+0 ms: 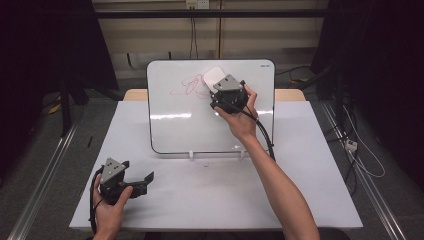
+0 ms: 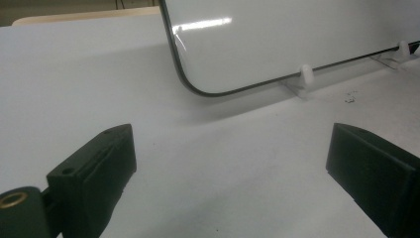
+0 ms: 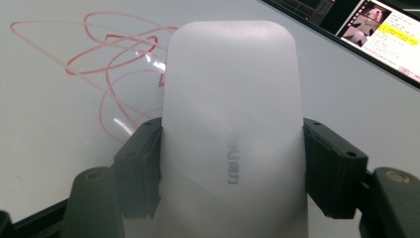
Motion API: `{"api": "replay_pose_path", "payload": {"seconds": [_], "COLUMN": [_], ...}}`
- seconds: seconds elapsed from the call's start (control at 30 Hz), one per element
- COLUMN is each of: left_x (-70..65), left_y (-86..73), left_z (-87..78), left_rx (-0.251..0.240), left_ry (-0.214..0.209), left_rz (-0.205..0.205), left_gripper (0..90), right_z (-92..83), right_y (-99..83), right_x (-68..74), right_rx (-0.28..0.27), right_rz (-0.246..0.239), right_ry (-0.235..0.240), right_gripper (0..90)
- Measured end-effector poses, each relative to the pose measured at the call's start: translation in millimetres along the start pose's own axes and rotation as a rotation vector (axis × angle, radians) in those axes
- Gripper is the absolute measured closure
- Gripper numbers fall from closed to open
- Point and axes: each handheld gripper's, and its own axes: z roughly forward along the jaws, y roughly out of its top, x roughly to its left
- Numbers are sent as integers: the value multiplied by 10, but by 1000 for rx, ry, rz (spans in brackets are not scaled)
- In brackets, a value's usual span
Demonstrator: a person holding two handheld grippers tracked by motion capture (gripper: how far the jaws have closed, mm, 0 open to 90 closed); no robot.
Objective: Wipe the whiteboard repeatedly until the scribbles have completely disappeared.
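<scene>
- While the right gripper (image 1: 220, 86) pinches a white eraser (image 3: 233, 129) across its two long sides, the eraser lies flat against the whiteboard (image 1: 175, 120), upper middle of the board, right next to the red scribble (image 3: 104, 64).
- Left gripper (image 1: 145, 179) rests on the bench (image 1: 210, 195) well below and left of the whiteboard, jaws spread wide, nothing between them.
- Eraser handling, my guess: light, smooth rigid plastic shell, a bit slippery; a side pinch near the middle, as now, looks the right hold. Needs steady pressure into the board or it may skate.
- Whiteboard stands tilted on small white clip feet (image 2: 306, 77); it could rock or slide back if pushed hard.
- Writing: embossed grey logo on the eraser back, too faint to read for sure. Small dark mark at the whiteboard's top right corner, unreadable. Screen reflection near that corner, text too small.
</scene>
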Motion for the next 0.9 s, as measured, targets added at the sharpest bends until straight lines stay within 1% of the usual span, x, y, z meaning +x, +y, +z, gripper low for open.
{"api": "replay_pose_path", "payload": {"seconds": [0.1,0.17,0.27,0.37,0.43,0.5,0.6,0.7,0.8,0.87,0.9], "left_x": [-8,-17,-13,-4,-8,-10,-13,-20,-22,-18,-17], "left_y": [1,3,2,3,3,4,7,8,10,9,8], "left_z": [6,2,1,4,7,8,9,20,21,21,21], "left_rx": [2,-1,1,1,0,6,8,3,2,7,8], "left_ry": [-1,0,1,1,1,-2,-1,-2,-1,-2,-2], "left_rz": [2,5,4,2,3,9,15,6,9,14,14], "left_gripper": [52,52,52,51,52,52,52,52,52,52,52], "right_z": [2,6,-4,3,3,2,2,8,14,17,16], "right_y": [-1,-4,-17,-25,-27,-30,-39,-49,-58,-68,-72], "right_x": [10,33,71,74,82,109,169,260,371,431,450], "right_rx": [0,-3,-14,-19,-18,-16,-15,-14,-16,-18,-22], "right_rz": [-4,-5,6,10,9,-2,-13,-33,-60,-70,-71], "right_ry": [-8,-23,-43,-45,-39,-33,-21,-5,13,17,11], "right_gripper": [316,316,316,316,316,316,316,316,316,316,316]}}
